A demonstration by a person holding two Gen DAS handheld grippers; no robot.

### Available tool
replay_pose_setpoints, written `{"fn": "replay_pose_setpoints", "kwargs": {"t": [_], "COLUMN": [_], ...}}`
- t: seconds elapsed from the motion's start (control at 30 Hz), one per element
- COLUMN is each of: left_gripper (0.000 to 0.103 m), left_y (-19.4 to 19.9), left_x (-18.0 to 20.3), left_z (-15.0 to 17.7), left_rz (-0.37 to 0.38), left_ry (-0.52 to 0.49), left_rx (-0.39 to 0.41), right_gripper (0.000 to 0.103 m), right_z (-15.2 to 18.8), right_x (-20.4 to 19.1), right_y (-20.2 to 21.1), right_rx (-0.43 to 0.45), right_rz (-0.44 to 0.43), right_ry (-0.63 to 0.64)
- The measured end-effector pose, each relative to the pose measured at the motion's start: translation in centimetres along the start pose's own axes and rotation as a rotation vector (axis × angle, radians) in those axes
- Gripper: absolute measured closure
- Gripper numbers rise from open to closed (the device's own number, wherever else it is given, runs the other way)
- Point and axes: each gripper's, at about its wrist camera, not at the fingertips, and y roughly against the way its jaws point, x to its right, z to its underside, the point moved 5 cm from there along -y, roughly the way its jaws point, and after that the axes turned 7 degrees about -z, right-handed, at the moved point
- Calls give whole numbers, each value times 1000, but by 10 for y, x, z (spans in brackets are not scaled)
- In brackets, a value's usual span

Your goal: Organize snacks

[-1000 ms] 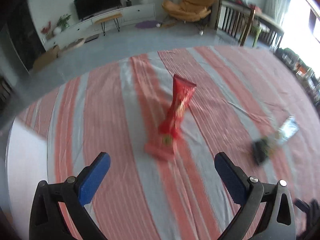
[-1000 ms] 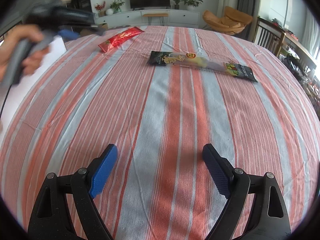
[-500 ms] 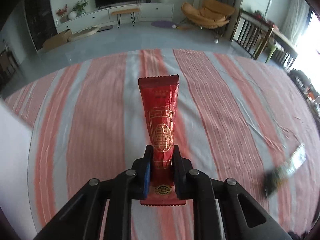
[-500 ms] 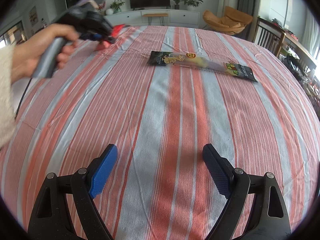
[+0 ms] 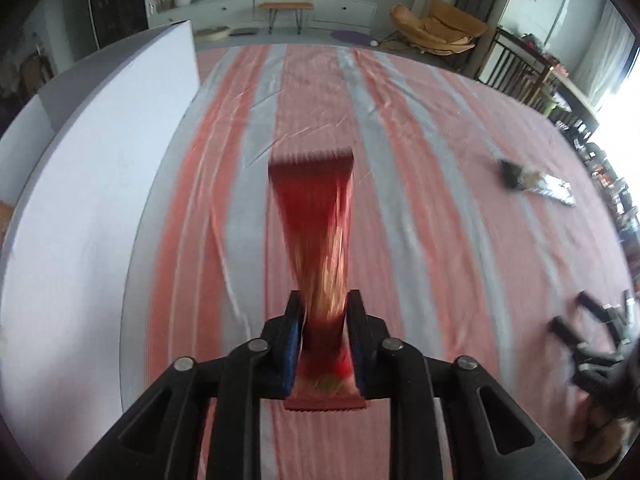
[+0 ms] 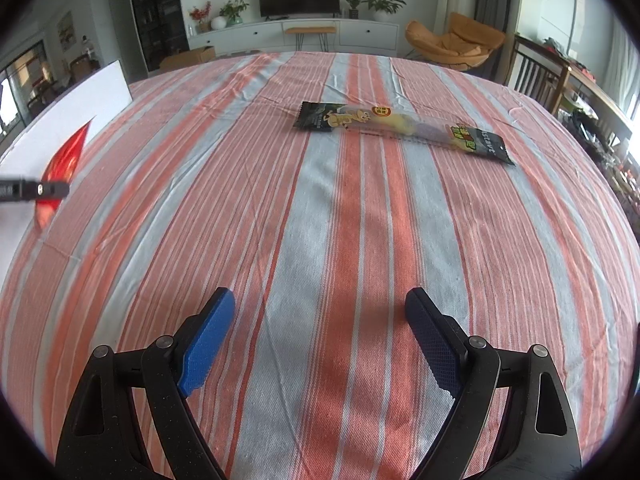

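Observation:
A long red snack packet (image 5: 316, 208) stands lengthwise between the blue pads of my left gripper (image 5: 323, 300), which grips it near its lower end; the jaws are opening slightly but the pads still press on it. The right wrist view shows that packet (image 6: 66, 156) raised off the cloth at the far left, beside the white box. A long dark green and yellow snack packet (image 6: 400, 126) lies flat on the striped tablecloth, far ahead of my right gripper (image 6: 320, 308), which is open and holds nothing.
A white box (image 5: 92, 184) runs along the table's left side. The red and grey striped tablecloth (image 6: 320, 220) covers the whole table. Chairs and a wooden rail stand past the right edge, with a TV cabinet behind.
My left gripper closed on the red packet, lifted it and swung it left toward the white box. The right gripper stayed still and open.

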Motion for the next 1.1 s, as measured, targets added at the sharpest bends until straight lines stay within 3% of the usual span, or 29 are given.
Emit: {"fn": "replay_pose_setpoints", "kwargs": {"t": [0.03,0.07,0.1,0.23,0.33,0.4,0.43,0.87,0.97,1.1], "left_gripper": [64,44,33,26,9,1,0,0,0,0], "left_y": [-7,-13,-16,-24,-27,-31,-34,-34,-33,-34], "left_x": [3,2,2,6,2,-5,-10,-11,-10,-10], "left_z": [0,2,3,-1,-2,-3,-4,-7,-6,-6], "left_rz": [-9,-31,-59,-125,-183,-166,-141,-150,-150,-150], "left_ry": [2,7,10,-23,-25,8,38,40,41,41], "left_rx": [15,35,57,136,141,131,117,118,118,118], "right_gripper": [13,13,13,13,13,13,13,10,11,12], "right_z": [0,0,0,1,1,1,1,-2,-28,-80], "right_x": [0,1,1,3,3,3,3,4,20,71], "right_y": [0,0,0,0,0,0,0,-2,-12,-36], "right_rx": [0,0,0,2,1,2,1,-20,-53,-23], "right_rz": [1,2,3,9,9,9,9,2,-42,-95], "right_ry": [-1,-3,-5,-13,-13,-13,-13,-13,-154,-557]}}
